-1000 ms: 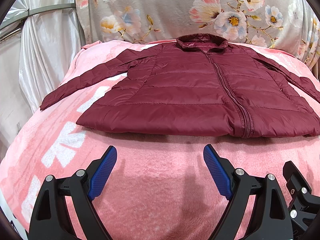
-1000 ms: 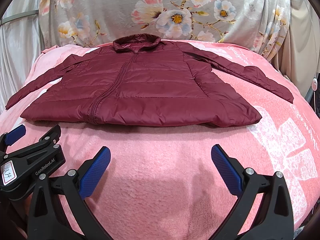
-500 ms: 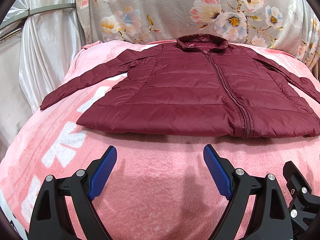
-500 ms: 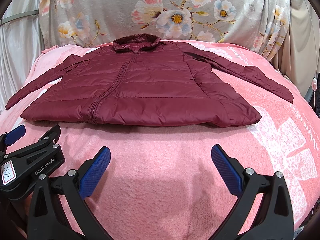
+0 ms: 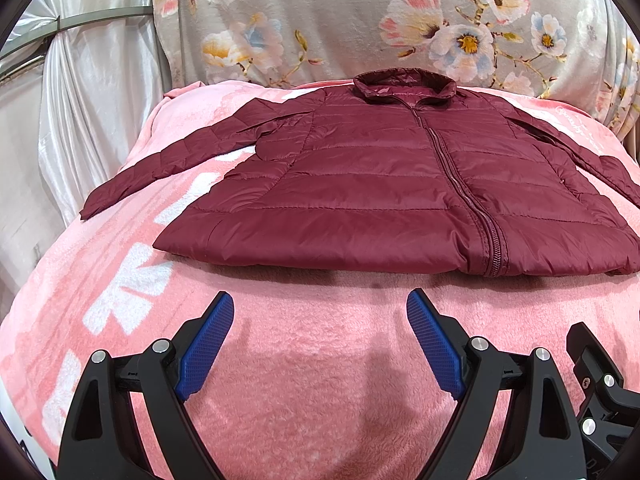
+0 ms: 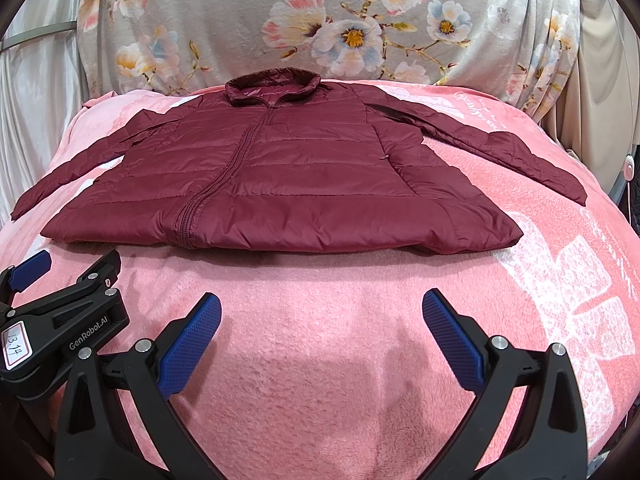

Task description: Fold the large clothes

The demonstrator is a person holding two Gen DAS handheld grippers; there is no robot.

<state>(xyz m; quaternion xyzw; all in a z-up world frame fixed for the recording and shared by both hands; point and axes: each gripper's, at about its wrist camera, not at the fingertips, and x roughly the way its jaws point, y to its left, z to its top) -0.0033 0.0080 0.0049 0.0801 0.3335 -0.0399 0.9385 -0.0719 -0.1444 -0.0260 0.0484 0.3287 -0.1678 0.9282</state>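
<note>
While both tools hover low over the pink fleece blanket [image 5: 320, 380], the left hand-held gripper [image 5: 320, 312] and the right hand-held gripper [image 6: 320, 312] each have blue-padded jaws spread wide, holding nothing. Just beyond them lies the maroon quilted puffer jacket [image 6: 280, 184], zipped, front up, flat, sleeves spread outward, collar toward the grey floral fabric [image 6: 320, 20] behind.
</note>
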